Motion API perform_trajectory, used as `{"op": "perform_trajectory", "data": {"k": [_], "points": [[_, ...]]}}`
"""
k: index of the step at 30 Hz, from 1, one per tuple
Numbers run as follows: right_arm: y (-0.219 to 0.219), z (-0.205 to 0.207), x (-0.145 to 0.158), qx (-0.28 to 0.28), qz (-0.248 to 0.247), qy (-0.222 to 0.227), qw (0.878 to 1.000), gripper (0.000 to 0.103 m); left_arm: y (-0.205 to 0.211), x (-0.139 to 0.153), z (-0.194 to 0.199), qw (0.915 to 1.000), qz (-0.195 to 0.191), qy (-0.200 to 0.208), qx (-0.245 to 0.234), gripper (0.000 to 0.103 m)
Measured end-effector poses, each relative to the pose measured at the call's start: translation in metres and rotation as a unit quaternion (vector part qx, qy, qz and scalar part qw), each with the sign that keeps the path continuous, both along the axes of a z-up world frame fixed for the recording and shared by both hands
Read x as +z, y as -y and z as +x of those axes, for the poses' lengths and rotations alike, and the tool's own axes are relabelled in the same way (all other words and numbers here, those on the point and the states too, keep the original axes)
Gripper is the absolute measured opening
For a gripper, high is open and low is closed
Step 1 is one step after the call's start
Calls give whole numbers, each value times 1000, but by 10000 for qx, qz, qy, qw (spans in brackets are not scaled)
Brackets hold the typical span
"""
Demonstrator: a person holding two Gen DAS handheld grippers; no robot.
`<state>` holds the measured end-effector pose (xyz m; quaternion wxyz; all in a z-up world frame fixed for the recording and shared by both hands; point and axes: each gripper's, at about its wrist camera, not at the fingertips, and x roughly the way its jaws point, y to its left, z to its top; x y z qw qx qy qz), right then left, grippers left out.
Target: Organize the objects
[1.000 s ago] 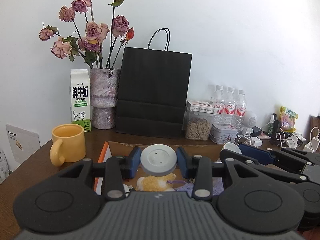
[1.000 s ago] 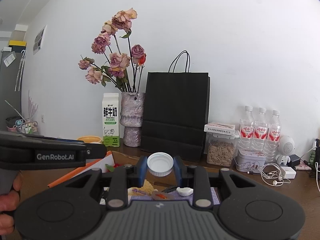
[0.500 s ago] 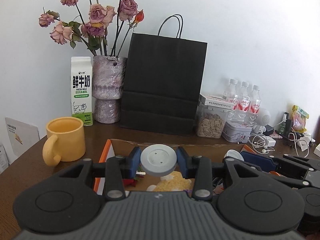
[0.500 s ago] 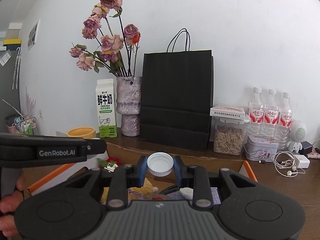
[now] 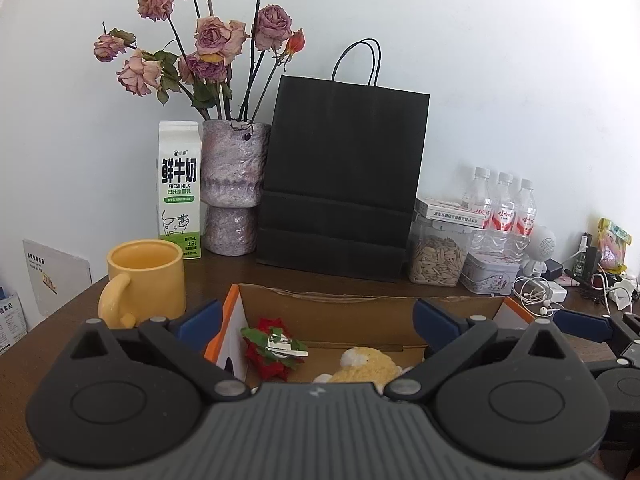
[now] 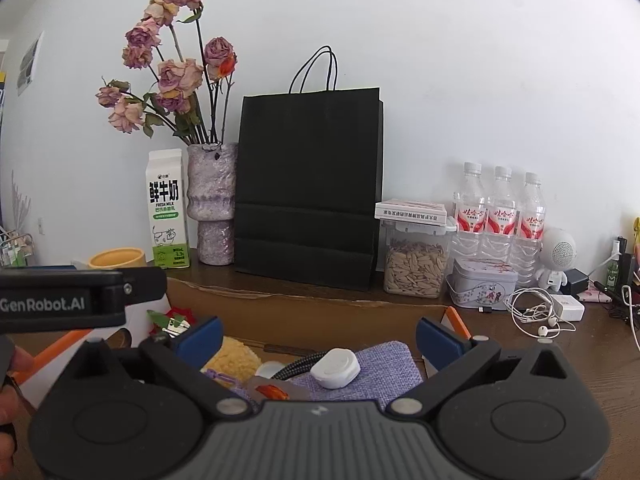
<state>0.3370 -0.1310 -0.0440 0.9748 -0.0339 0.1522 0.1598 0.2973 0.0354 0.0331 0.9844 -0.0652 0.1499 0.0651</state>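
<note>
An open cardboard box [image 5: 332, 312] with orange edges sits on the brown table in front of both grippers. My left gripper [image 5: 318, 320] is open and empty above it. My right gripper [image 6: 320, 334] is open and empty above it too. In the box lie a red flower clip [image 5: 276, 346], a yellow plush toy [image 5: 370, 366], a purple cloth [image 6: 384, 360], a small white device [image 6: 335, 368] on a braided cord, and a white cap [image 6: 269, 369] partly hidden. The left gripper's body [image 6: 64, 300] shows at the right wrist view's left.
A yellow mug [image 5: 144, 280] stands left of the box. Behind it are a milk carton [image 5: 179, 188], a vase of dried roses [image 5: 234, 184], a black paper bag [image 5: 340, 184], a seed jar [image 5: 438, 252], a tin [image 5: 490, 272], water bottles [image 5: 504, 208] and earphones [image 6: 536, 312].
Both grippers opened. The grey disc left the left jaws and the white cap left the right jaws, dropping into the box. Both grippers moved forward over the box.
</note>
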Motion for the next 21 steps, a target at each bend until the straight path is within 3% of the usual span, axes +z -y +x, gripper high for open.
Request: {"op": "perform_trajectory", "data": {"k": [13, 21], "points": [[8, -5, 4, -10, 21, -226, 9997, 103, 2, 7, -9, 9999, 72, -103, -2, 103], [29, -46, 18, 53, 144, -196, 9997, 103, -1, 15, -55, 9998, -30, -187, -45, 103]]}}
